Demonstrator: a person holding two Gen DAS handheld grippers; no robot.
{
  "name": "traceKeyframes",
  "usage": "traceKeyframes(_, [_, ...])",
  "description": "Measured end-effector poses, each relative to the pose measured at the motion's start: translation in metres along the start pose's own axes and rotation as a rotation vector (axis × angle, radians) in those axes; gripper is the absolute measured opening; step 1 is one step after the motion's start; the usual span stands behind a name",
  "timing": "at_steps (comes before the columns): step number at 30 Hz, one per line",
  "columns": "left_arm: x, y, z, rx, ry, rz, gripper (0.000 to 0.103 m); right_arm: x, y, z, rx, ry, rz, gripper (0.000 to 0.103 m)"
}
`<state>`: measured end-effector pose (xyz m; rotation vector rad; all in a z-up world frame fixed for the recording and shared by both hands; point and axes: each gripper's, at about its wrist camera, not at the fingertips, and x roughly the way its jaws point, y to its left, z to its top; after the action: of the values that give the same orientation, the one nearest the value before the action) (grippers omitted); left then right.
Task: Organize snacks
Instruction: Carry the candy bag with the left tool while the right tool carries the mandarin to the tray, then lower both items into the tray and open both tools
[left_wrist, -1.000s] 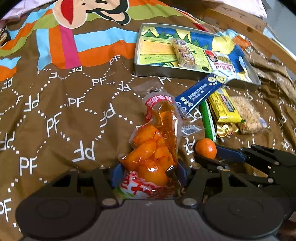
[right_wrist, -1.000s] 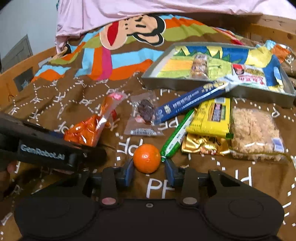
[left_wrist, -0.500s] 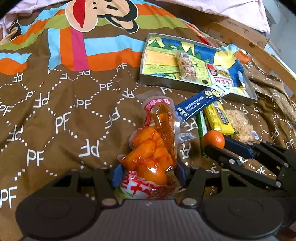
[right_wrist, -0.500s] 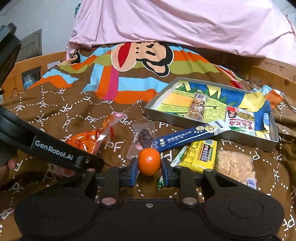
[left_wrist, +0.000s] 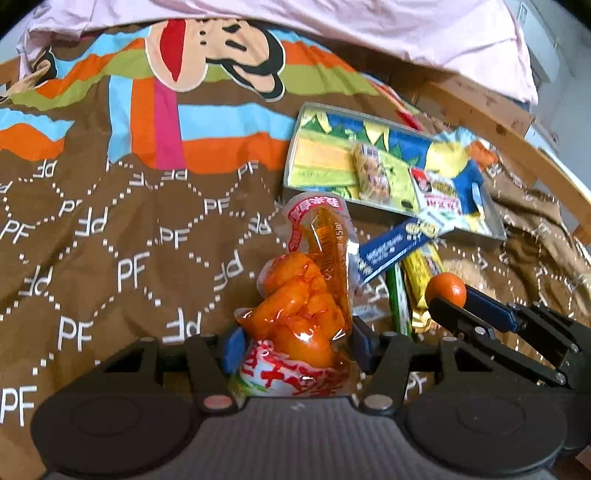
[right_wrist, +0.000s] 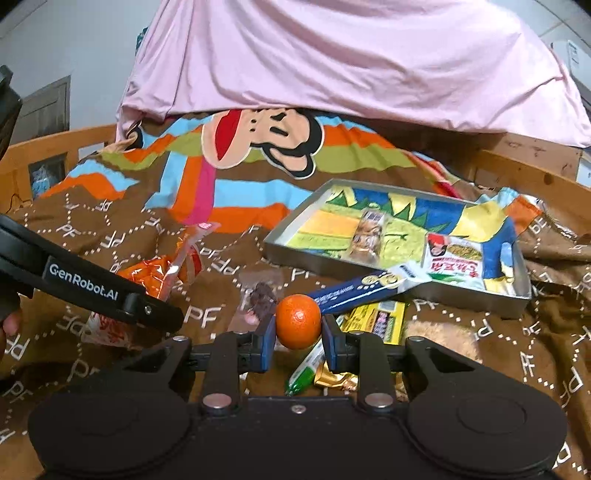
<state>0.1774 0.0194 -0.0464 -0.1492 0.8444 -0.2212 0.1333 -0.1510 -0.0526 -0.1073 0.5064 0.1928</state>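
Observation:
My left gripper (left_wrist: 293, 347) is shut on an orange snack pouch (left_wrist: 308, 295) and holds it upright above the blanket; the pouch also shows in the right wrist view (right_wrist: 159, 277). My right gripper (right_wrist: 298, 338) is shut on a small orange (right_wrist: 298, 321), lifted off the blanket; the orange also shows in the left wrist view (left_wrist: 445, 290). A metal tray (right_wrist: 295, 254) with a colourful liner lies ahead to the right. It holds a nut bar (right_wrist: 369, 236) and a white packet (right_wrist: 452, 264).
Loose snacks lie in front of the tray: a blue stick pack (right_wrist: 365, 288), a yellow bar (right_wrist: 380, 321), a green stick (right_wrist: 306, 369), a gold wrapper (right_wrist: 334, 376), a clear dried-fruit packet (right_wrist: 260, 295), a rice cake (right_wrist: 439, 336). Wooden bed rails and pink bedding (right_wrist: 351, 59) lie beyond.
Both grippers have risen, carrying the pouch and the orange up off the blanket. The right gripper closed on the orange during the lift. The tray now sits nearer the centre of view.

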Motion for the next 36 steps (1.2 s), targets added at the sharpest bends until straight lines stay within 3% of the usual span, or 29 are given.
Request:
traceKeyframes(12, [0.020, -0.021, 0.062, -0.042, -0.113, -0.039, 0.061, 0.008, -0.036, 0.041, 0.035, -0.110, -0.037, 0.028])
traceKeyframes(20, [0.075, -0.051, 0.126, -0.069, -0.192, -0.099, 0.061, 0.055, -0.093, 0.060, 0.102, -0.148, -0.132, 0.029])
traceKeyframes(27, [0.136, -0.086, 0.160, -0.038, -0.192, -0.103, 0.061, 0.105, -0.136, 0.054, 0.226, -0.125, -0.179, 0.029])
traceKeyframes(36, [0.189, -0.077, 0.156, -0.107, -0.106, -0.069, 0.061, 0.149, -0.153, 0.035, 0.313, -0.040, -0.135, 0.029])
